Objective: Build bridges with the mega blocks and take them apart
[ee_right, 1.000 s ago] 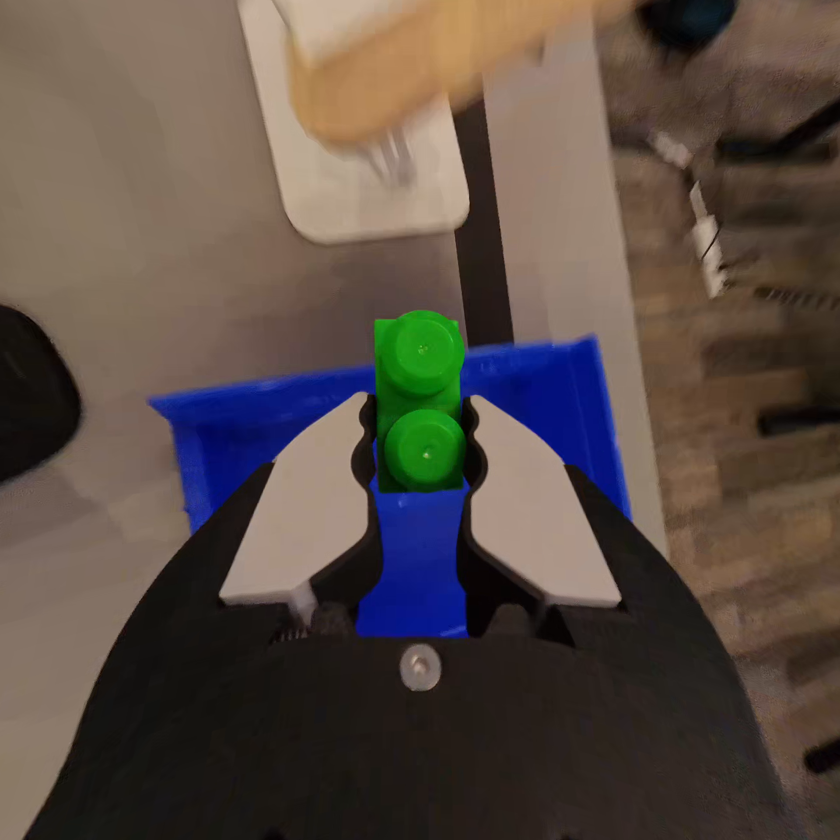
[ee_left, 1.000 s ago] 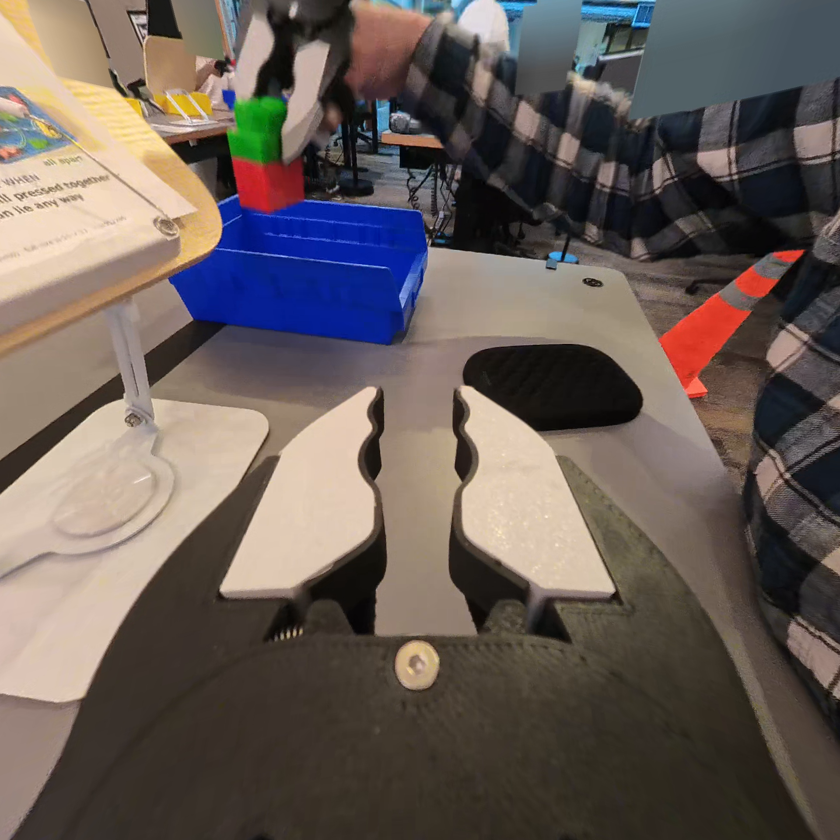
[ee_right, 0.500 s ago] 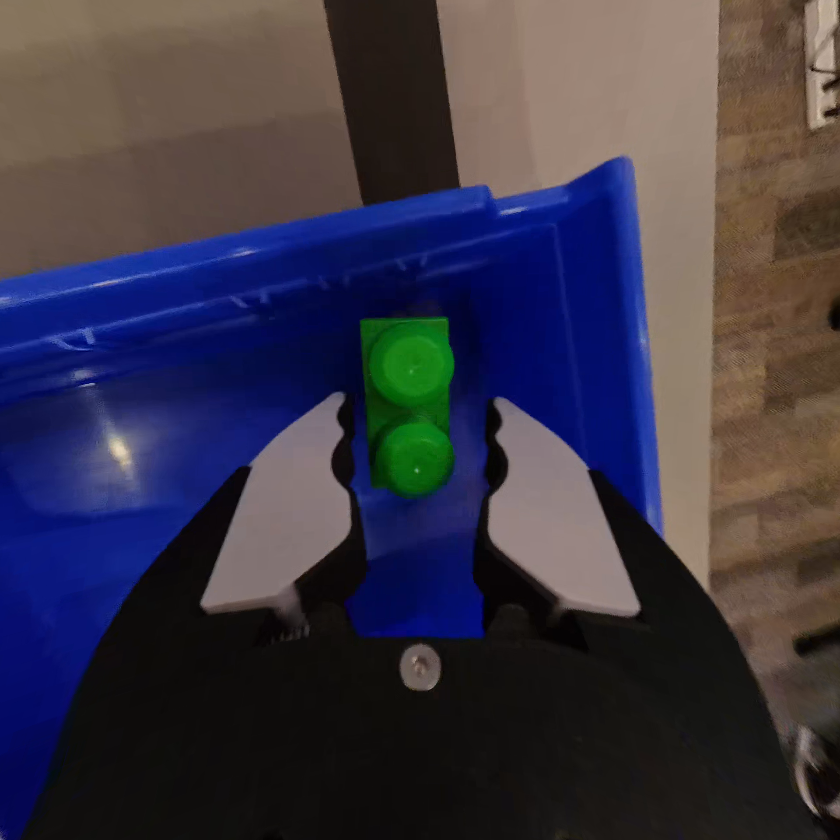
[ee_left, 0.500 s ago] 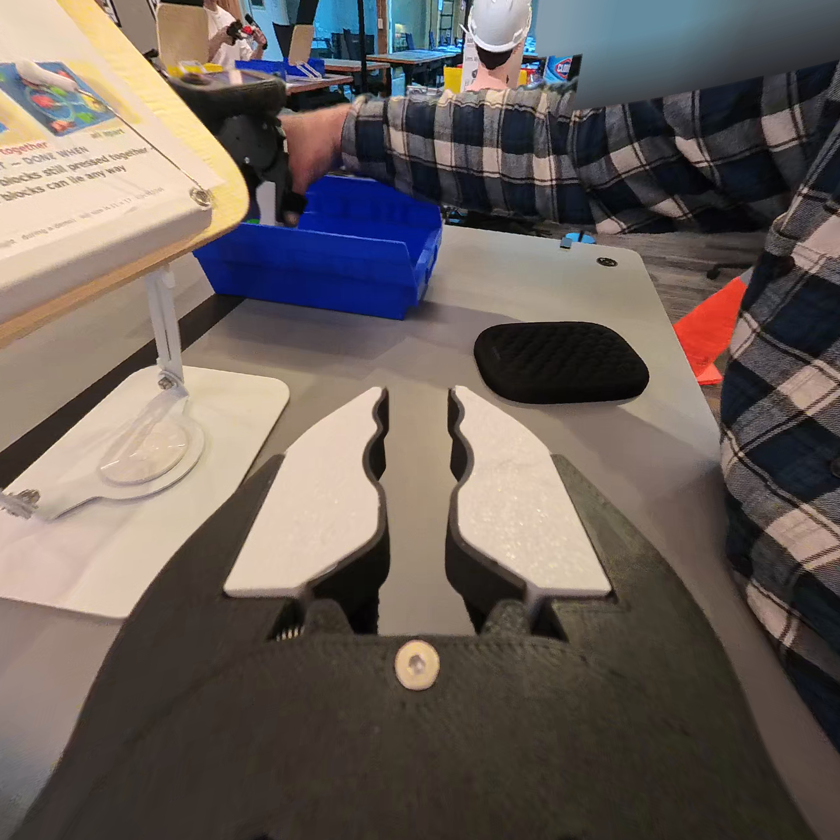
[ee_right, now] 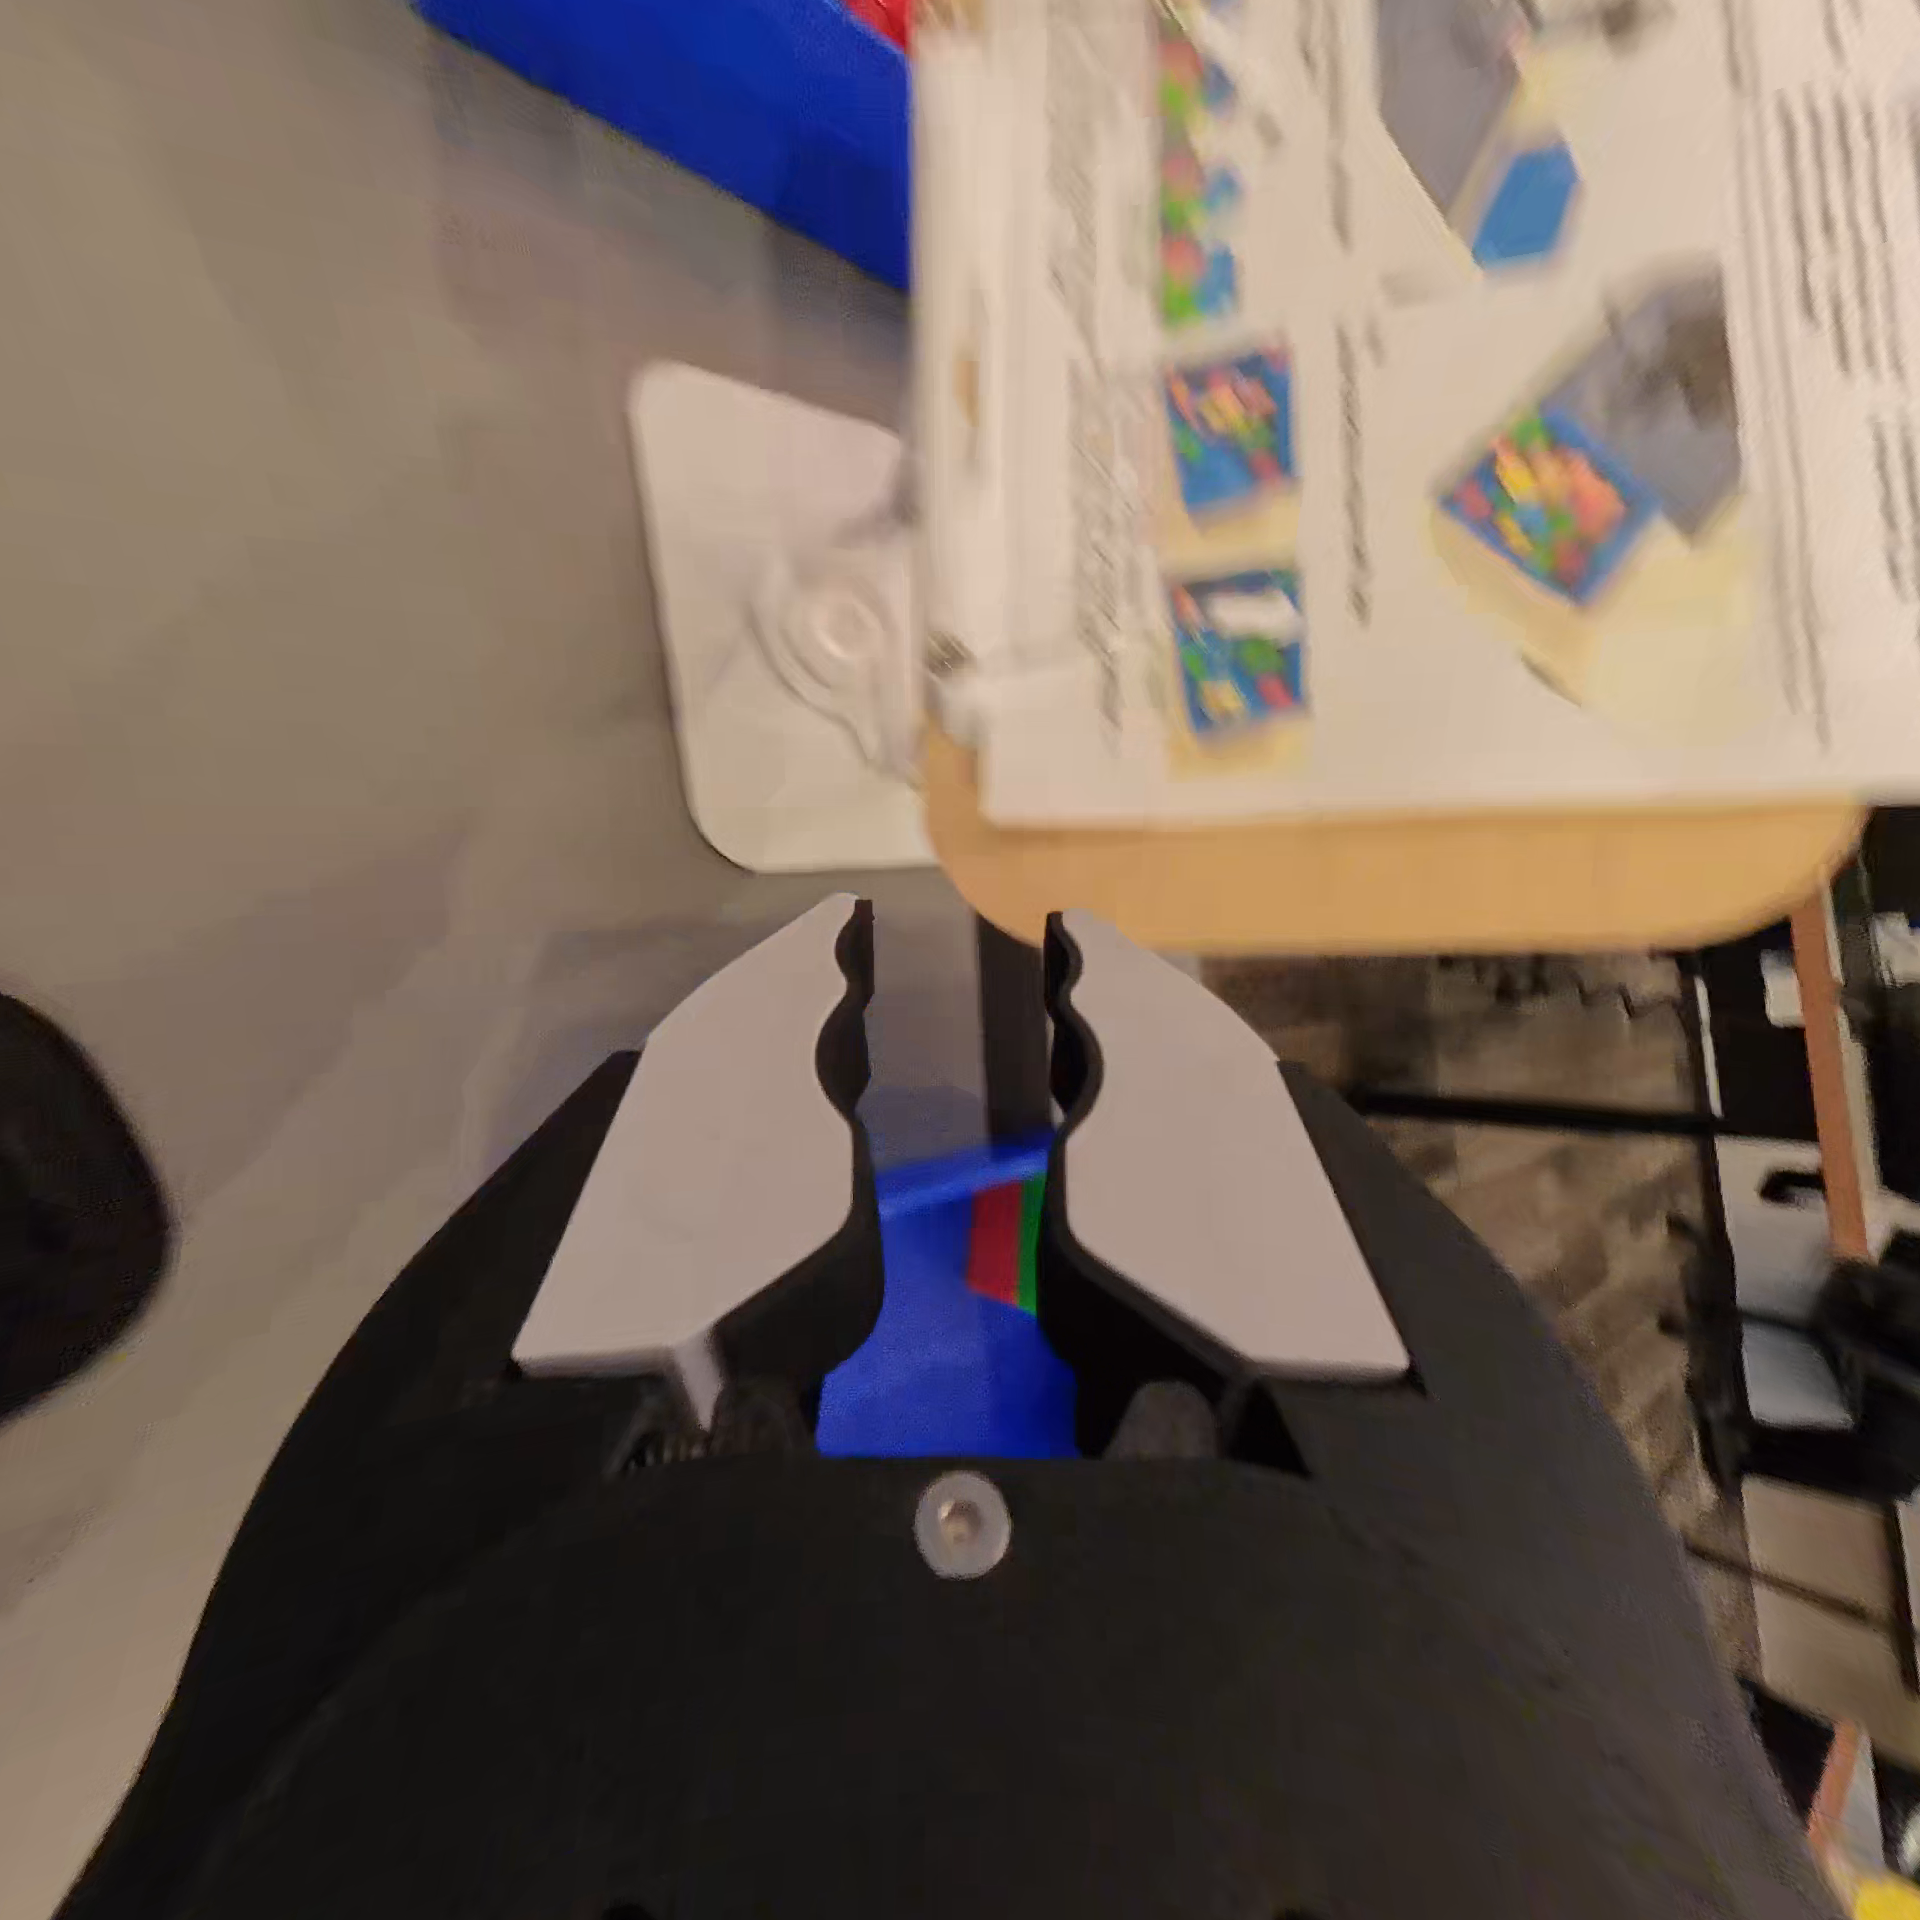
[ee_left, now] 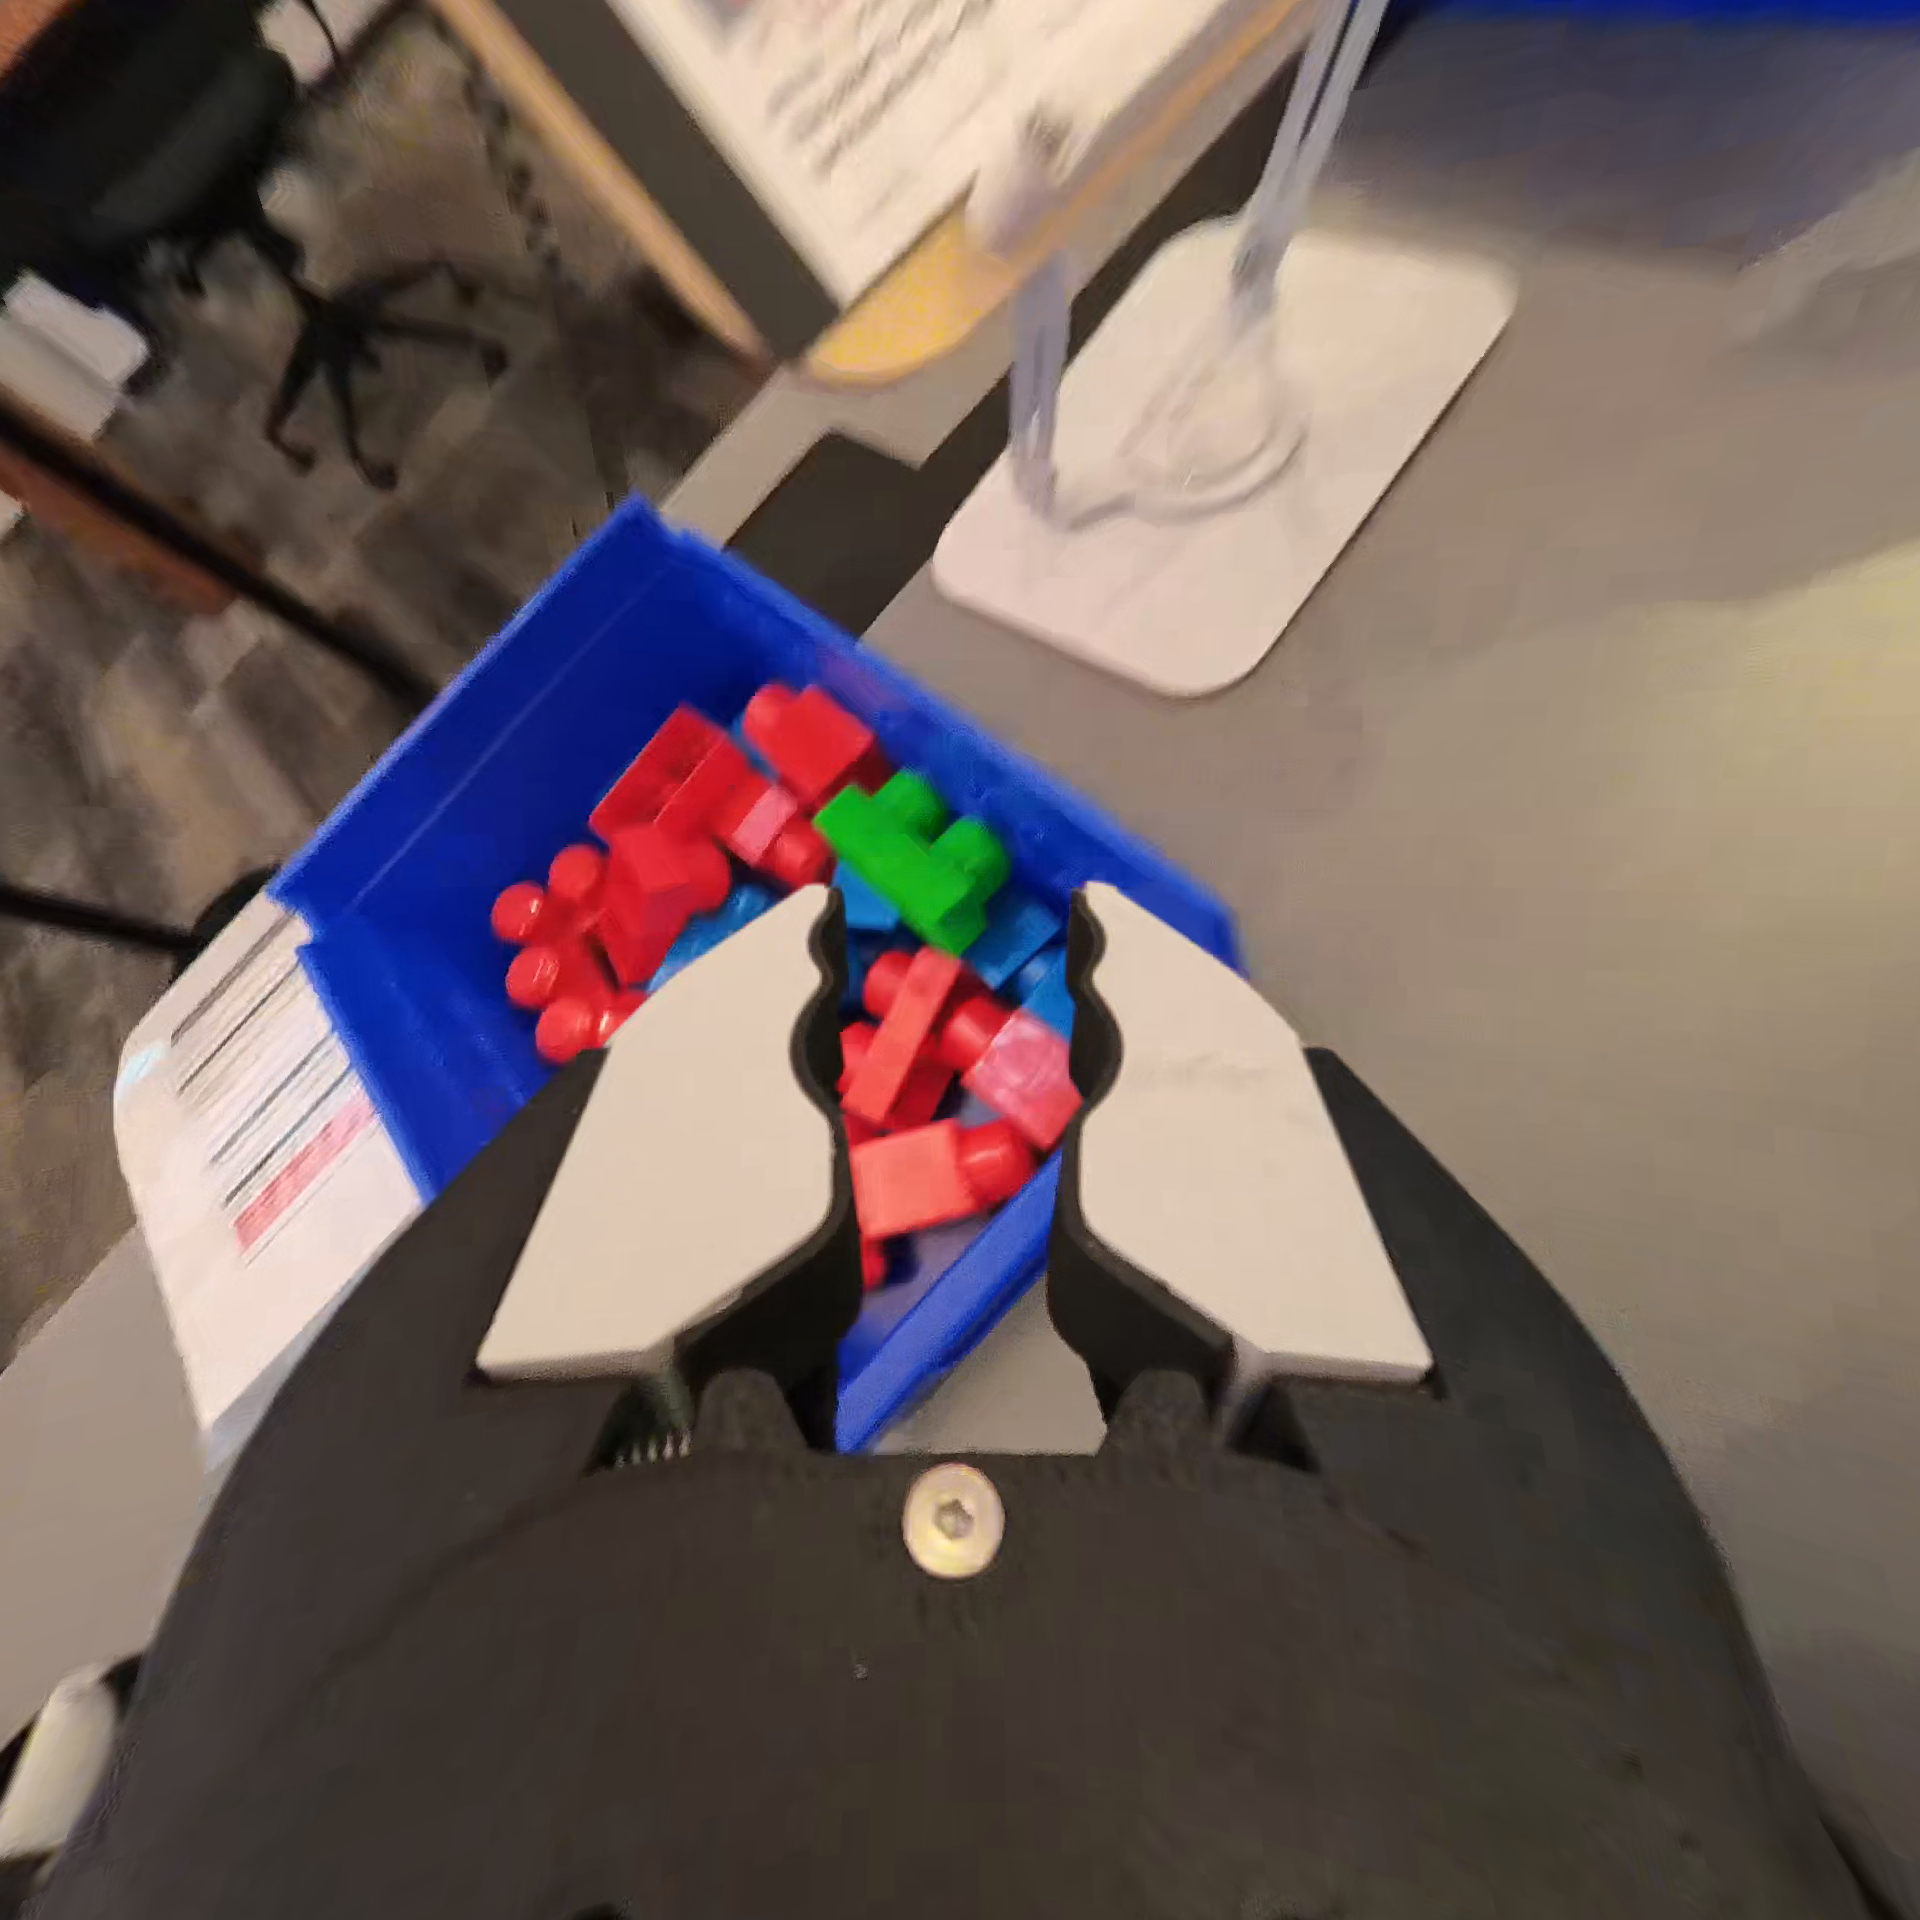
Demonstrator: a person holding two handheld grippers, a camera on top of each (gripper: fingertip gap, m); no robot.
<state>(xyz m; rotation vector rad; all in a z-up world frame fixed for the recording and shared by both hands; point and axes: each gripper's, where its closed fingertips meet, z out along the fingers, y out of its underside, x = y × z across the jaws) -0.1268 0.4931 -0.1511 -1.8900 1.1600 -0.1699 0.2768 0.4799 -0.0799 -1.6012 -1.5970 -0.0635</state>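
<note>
In the left wrist view my left gripper (ee_left: 953,904) hovers open and empty over a blue bin (ee_left: 436,831) at the table's edge. The bin holds several loose red blocks (ee_left: 665,821), blue blocks (ee_left: 1013,935) and one green block (ee_left: 914,857). In the right wrist view my right gripper (ee_right: 956,920) is open with nothing between its pads. Below its finger bases a second blue bin (ee_right: 935,1351) holds a red and green stacked piece (ee_right: 1003,1242). The bin of loose blocks also shows at the top of the right wrist view (ee_right: 707,114).
A document stand with a white base (ee_left: 1226,468) and a tan board bearing printed sheets (ee_right: 1403,416) stands on the grey table (ee_left: 1558,935) between the bins. A black pad (ee_right: 62,1195) lies on the table. A white label (ee_left: 260,1122) is on the bin's front. The tips of one gripper are about 40 cm away from the tips of the other.
My right gripper opened and let the green-on-red stack go into the blue bin, then drew back from it. My left gripper swung from over the bare table to over the bin of blocks and opened wider.
</note>
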